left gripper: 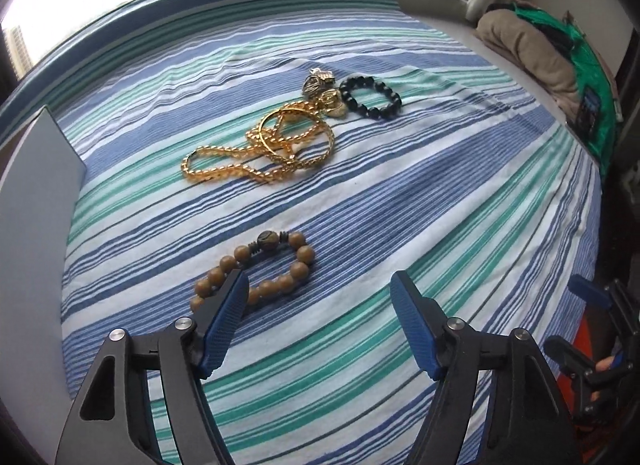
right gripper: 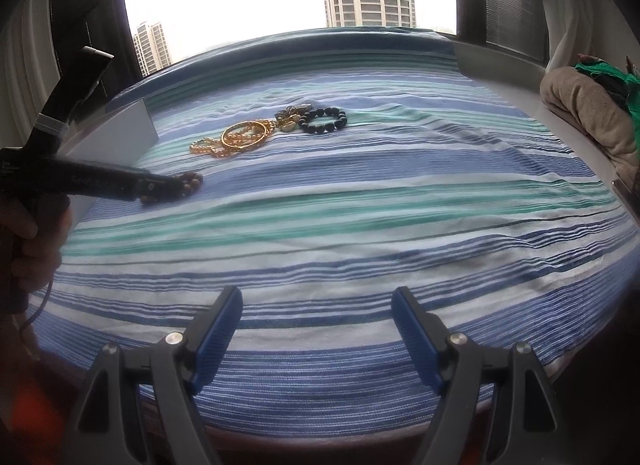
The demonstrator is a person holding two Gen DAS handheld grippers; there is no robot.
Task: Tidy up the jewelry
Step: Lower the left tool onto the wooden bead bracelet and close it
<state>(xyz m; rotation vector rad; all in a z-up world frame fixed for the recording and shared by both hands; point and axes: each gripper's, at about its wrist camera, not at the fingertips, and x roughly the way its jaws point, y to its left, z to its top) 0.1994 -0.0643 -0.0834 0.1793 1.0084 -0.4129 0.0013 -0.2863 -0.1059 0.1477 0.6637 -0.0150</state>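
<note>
A brown wooden bead bracelet (left gripper: 276, 265) lies on the striped sheet (left gripper: 440, 201). My left gripper (left gripper: 318, 285) is open just over it, its left finger covering part of the loop and its right finger standing clear. Farther off lie a gold bead necklace (left gripper: 216, 167), gold bangles (left gripper: 296, 137), some small metal ornaments (left gripper: 322, 79) and a black bead bracelet (left gripper: 372, 99). In the right wrist view the left gripper (right gripper: 172, 187) reaches in from the left to the brown beads (right gripper: 194, 181). My right gripper (right gripper: 317, 299) is open over bare sheet near the front edge.
A grey box wall (left gripper: 36, 205) stands at the left of the bed, also seen as the grey box (right gripper: 120, 137). Folded beige cloth (left gripper: 528, 53) and green fabric (left gripper: 596, 77) lie at the right. A window runs behind the far edge.
</note>
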